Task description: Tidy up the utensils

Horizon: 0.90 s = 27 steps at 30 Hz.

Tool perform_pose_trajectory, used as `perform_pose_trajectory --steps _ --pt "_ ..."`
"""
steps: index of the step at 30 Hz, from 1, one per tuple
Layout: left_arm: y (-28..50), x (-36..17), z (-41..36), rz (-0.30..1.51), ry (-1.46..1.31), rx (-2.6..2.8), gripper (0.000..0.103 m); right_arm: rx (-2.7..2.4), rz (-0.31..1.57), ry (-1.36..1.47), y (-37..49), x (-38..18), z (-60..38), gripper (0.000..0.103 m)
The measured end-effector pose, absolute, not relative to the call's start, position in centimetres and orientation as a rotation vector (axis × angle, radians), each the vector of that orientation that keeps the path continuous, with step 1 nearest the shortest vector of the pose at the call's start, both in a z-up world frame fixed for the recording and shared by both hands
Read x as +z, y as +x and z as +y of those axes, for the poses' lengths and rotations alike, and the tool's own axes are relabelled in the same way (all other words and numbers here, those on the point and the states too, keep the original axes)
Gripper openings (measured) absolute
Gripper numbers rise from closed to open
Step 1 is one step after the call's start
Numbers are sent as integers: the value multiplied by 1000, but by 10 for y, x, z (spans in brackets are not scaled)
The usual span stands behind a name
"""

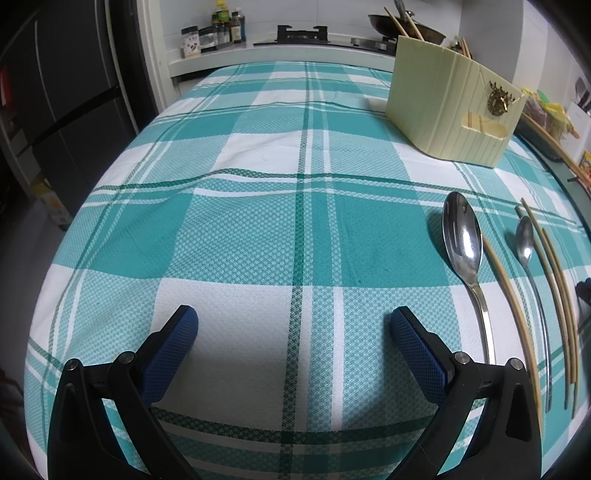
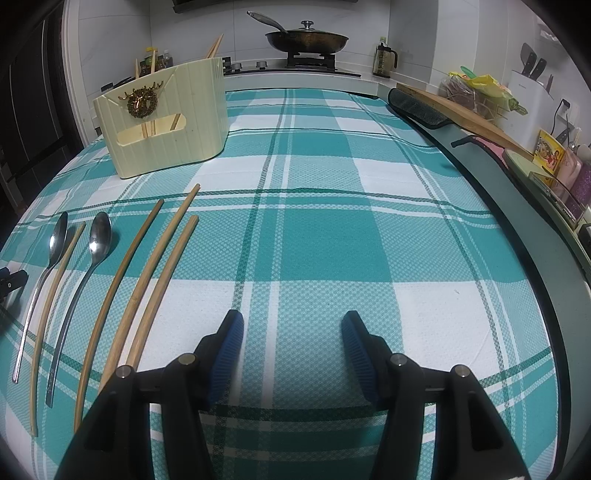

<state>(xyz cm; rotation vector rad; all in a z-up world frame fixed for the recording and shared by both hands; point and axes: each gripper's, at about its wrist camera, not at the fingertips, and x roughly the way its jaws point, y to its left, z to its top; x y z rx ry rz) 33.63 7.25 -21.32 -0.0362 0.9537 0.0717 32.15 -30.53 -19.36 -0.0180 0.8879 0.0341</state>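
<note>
Two metal spoons and several wooden chopsticks lie side by side on the teal checked tablecloth (image 1: 258,236). In the left wrist view the big spoon (image 1: 463,240), one chopstick (image 1: 513,314) and the small spoon (image 1: 524,240) lie right of my left gripper (image 1: 294,317), which is open and empty over bare cloth. The right wrist view has the same spoons (image 2: 100,232) and chopsticks (image 2: 162,258) left of my right gripper (image 2: 292,321), also open and empty. A cream utensil holder (image 2: 166,118) with a gold deer ornament stands farther back with chopsticks in it.
Behind the table runs a counter with a stove, a lidded pan (image 2: 306,38) and condiment bottles (image 1: 221,29). A wooden board (image 2: 461,110), a dark mat and small clutter line the right edge. A dark fridge (image 1: 66,110) stands at the left.
</note>
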Motion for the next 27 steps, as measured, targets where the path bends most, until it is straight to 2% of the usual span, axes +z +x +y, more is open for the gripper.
perform_pose_trajectory --steps 17,21,24,27 --pt "336 -212 74 957 -38 44 103 34 887 -17 322 -194 -305 58" --pt "331 -201 76 961 -165 -21 102 34 886 -16 322 -194 -305 58" --pt "325 -187 58 934 -253 -114 102 34 886 -16 322 -194 -305 58" --pt "326 -180 21 913 -142 -135 102 34 886 -16 322 -194 -306 58"
